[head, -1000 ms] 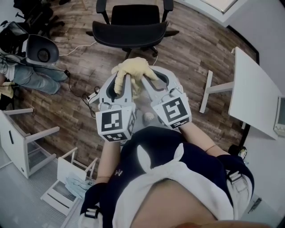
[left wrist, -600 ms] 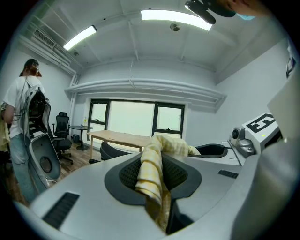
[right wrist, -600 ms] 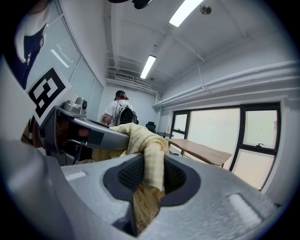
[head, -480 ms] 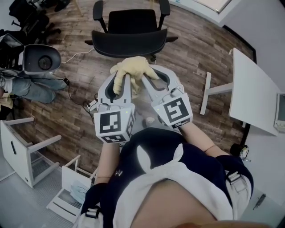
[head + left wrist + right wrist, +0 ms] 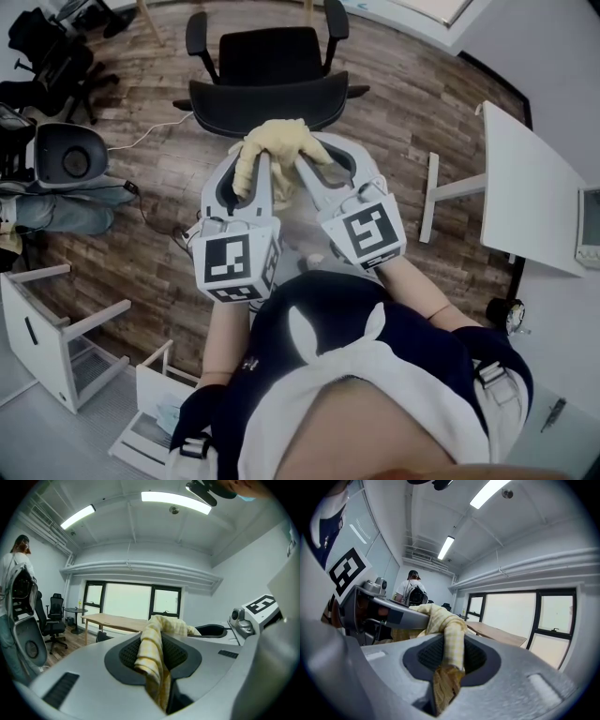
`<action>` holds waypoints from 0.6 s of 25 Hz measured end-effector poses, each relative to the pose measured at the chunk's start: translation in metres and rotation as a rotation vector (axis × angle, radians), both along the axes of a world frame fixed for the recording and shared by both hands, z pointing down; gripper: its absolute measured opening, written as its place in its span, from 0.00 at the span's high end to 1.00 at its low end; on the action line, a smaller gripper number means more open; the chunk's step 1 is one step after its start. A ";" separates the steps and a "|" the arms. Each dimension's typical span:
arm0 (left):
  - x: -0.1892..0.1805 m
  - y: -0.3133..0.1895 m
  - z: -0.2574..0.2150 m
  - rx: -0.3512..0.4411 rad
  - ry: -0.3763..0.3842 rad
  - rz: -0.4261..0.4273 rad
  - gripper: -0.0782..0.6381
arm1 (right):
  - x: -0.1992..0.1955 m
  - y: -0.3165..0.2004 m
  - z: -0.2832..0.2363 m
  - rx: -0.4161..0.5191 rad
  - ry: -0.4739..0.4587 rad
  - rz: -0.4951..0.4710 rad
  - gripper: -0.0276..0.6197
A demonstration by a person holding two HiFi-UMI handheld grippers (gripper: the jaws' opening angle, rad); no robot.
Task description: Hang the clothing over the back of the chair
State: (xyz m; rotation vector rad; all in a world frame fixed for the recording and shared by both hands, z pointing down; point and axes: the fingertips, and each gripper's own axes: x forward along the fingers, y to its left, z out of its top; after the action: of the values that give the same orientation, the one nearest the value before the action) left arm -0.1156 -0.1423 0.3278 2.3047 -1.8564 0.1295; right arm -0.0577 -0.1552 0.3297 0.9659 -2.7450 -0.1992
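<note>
Head view showed the yellow clothing (image 5: 277, 139) bunched between the 2 grippers, held up in front of the black chair (image 5: 267, 89) and not yet touching it. The jaws of the left gripper (image 5: 253, 176) were clamped on 1 fold, and those of the right gripper (image 5: 302, 169) on another. The gripper bodies hid whatever cloth hung below, and the seat covered most of the chair's base.

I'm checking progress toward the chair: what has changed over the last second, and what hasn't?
The left gripper and right gripper carried the yellow garment forward toward the black chair; in the head view the gap between them has nearly closed. Nothing was grasped or released. Unchanged: both grippers stay shut on the garment, side by side, and it is not yet over the chair.
</note>
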 end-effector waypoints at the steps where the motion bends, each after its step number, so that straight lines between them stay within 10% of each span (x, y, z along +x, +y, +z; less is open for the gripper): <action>1: -0.001 -0.003 -0.001 0.002 0.001 0.004 0.78 | -0.001 -0.003 -0.001 -0.001 0.000 0.005 0.83; 15: -0.019 -0.049 -0.015 0.023 -0.019 0.041 0.77 | -0.017 -0.043 -0.015 0.026 -0.005 0.049 0.82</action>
State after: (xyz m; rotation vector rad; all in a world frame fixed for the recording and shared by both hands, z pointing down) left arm -0.1350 -0.1911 0.3125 2.3654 -1.8296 0.1368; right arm -0.0746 -0.1987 0.3149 1.0401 -2.7268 -0.2247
